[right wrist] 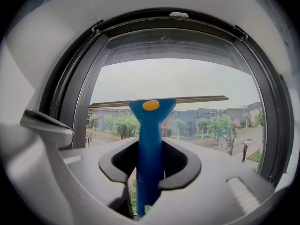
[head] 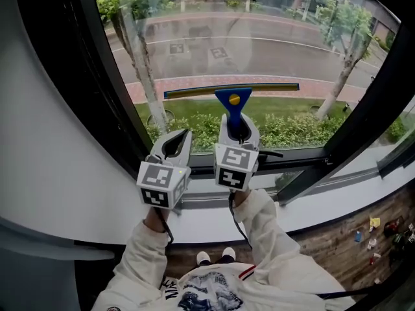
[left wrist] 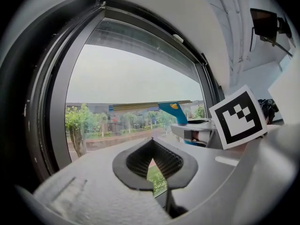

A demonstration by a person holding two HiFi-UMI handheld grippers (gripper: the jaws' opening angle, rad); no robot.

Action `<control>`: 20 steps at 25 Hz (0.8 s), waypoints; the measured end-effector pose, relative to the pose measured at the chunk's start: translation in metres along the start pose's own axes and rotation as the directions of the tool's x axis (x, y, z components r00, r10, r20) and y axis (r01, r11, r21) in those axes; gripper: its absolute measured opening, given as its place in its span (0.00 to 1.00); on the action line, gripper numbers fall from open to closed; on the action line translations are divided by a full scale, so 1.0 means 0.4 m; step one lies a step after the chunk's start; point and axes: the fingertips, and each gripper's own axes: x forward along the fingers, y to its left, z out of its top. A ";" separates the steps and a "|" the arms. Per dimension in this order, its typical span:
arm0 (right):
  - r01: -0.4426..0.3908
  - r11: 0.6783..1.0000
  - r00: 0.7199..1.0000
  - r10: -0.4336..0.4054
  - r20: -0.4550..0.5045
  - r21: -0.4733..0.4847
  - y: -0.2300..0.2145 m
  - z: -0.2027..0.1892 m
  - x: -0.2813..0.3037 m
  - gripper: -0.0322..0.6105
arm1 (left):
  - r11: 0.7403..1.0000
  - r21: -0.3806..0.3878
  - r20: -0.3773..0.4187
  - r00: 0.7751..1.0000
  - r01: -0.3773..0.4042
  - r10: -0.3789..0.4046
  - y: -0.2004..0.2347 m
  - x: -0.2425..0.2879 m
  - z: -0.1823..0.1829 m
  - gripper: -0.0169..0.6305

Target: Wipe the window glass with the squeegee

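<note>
The squeegee (head: 233, 102) has a blue handle with a yellow dot and a long thin blade (head: 194, 92). The blade lies level against the window glass (head: 259, 37), about halfway up the pane. My right gripper (head: 238, 129) is shut on the handle from below; in the right gripper view the handle (right wrist: 150, 139) stands upright between the jaws of the right gripper (right wrist: 149, 165). My left gripper (head: 175, 145) hovers just left of it, apart from the squeegee. The left gripper (left wrist: 152, 165) is shut with nothing in it. From the left gripper view the squeegee (left wrist: 174, 109) shows to the right.
A dark window frame (head: 97, 76) runs down the left, and a slanted dark post (head: 363, 102) stands at the right. A white sill (head: 207, 220) lies below the glass. Small things lie on the wooden floor (head: 376, 232) at lower right.
</note>
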 end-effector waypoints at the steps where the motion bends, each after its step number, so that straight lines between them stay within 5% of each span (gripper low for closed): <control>1: -0.001 1.000 1.000 0.001 -0.009 0.004 0.002 -0.016 0.000 0.25 | 1.000 -0.005 -0.009 1.000 0.001 -0.001 -0.001 0.001 -0.014 0.02; 20: -0.022 0.997 0.973 0.037 -0.229 0.068 0.029 -0.339 -0.011 0.25 | 0.998 -0.063 -0.137 0.990 0.020 -0.029 -0.034 0.008 -0.221 0.02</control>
